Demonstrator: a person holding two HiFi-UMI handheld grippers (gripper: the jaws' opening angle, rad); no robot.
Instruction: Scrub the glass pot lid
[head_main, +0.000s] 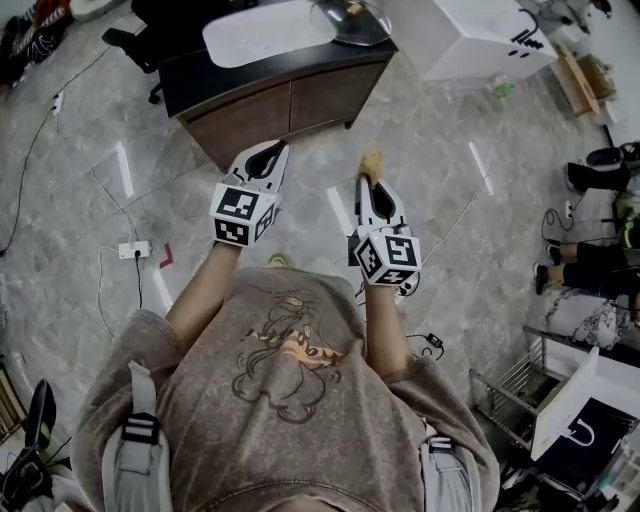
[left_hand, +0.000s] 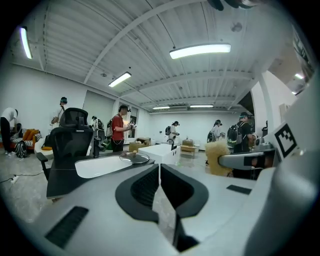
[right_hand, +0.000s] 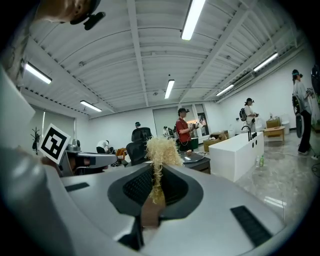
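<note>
The glass pot lid (head_main: 350, 24) sits on the far counter (head_main: 200, 85), well apart from both claws. The right claw (head_main: 372, 190) looks nearer and clamps a fibre brush (head_main: 372, 162). The left claw (head_main: 264, 162) is closed and empty.

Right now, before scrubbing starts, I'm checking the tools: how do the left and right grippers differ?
The left gripper is shut on nothing; the right gripper is shut on a straw-coloured scrubber. The left is held farther forward than the right. Both hang over the floor, short of the glass lid.
</note>
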